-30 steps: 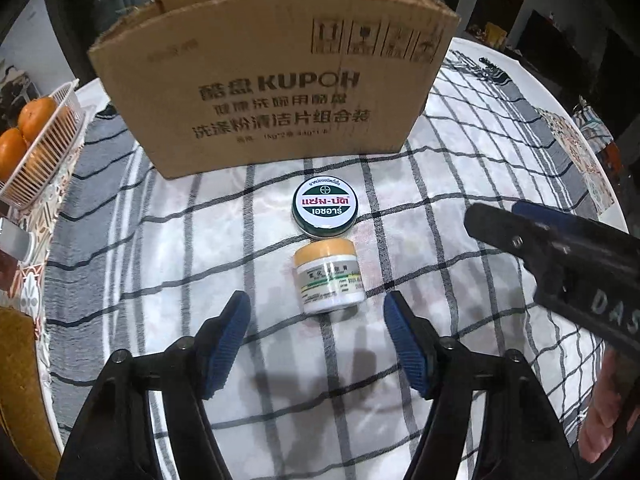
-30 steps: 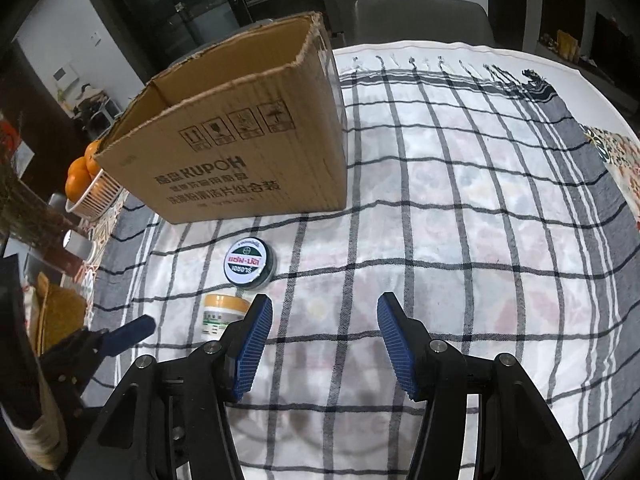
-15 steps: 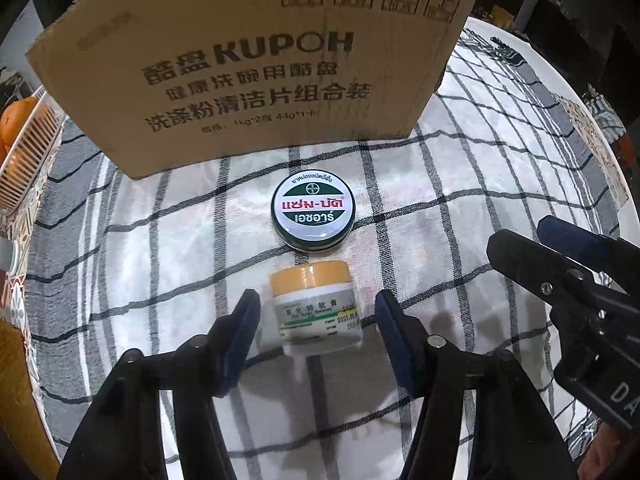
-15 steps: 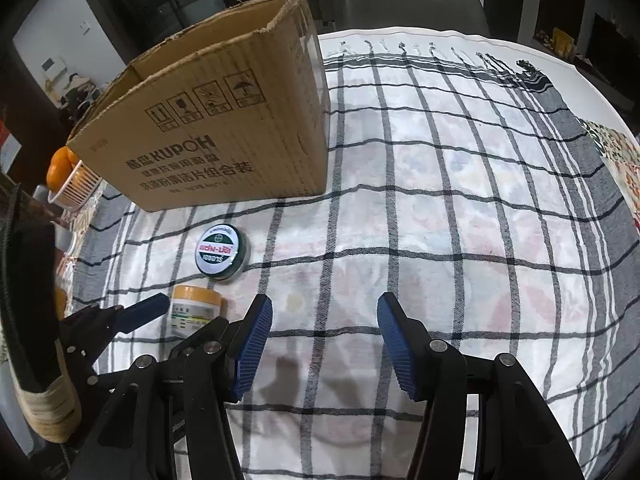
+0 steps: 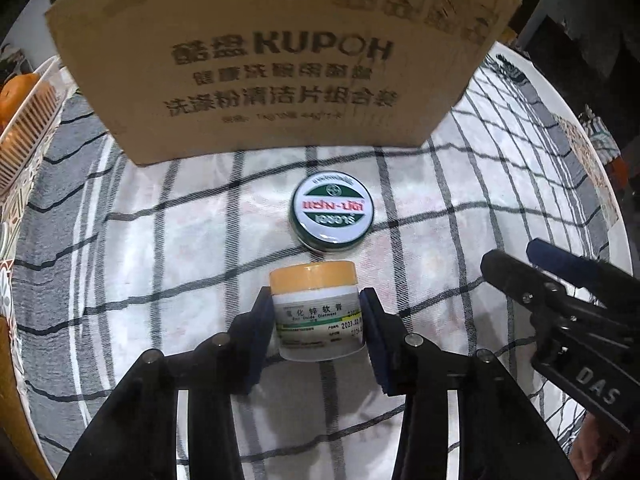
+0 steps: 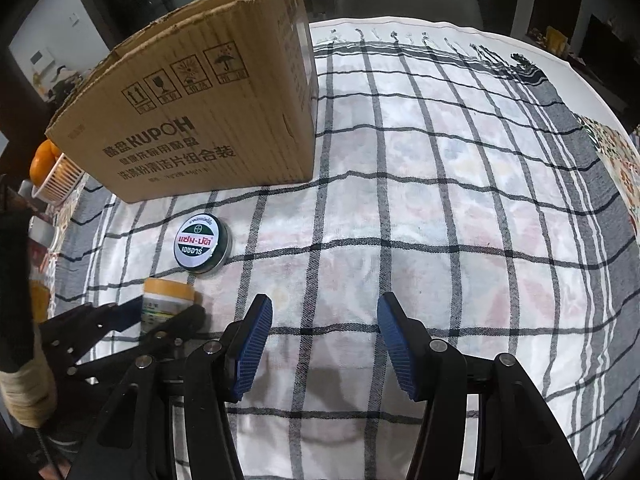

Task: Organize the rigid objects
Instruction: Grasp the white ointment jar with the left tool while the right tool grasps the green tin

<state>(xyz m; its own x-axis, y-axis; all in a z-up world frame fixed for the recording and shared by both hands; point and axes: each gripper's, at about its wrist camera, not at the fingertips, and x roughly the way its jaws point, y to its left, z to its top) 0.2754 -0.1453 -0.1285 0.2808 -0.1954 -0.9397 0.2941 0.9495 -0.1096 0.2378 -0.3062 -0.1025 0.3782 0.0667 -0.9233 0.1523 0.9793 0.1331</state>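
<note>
Checked black-and-white cloth (image 6: 440,216) is spread over a round table in a dim room, where a brown cardboard box (image 6: 208,120) is stood open-topped at the far left. Just in front of the box a flat green-and-white tin (image 5: 333,210) is seen lying on the cloth, and nearest the camera a small white ointment jar (image 5: 318,316) with a yellow lid is framed by the left gripper (image 5: 316,320), whose blue pads are being drawn in on the jar's sides and appear to be at or almost at contact. The right gripper (image 6: 325,346) is held parted over bare cloth, nothing between its pads. Judged from the layout, the sorting is at an early stage: neither container has been boxed, the jar is only being taken up, and the tin is left untouched. Whether anything is already inside the box cannot be told.
</note>
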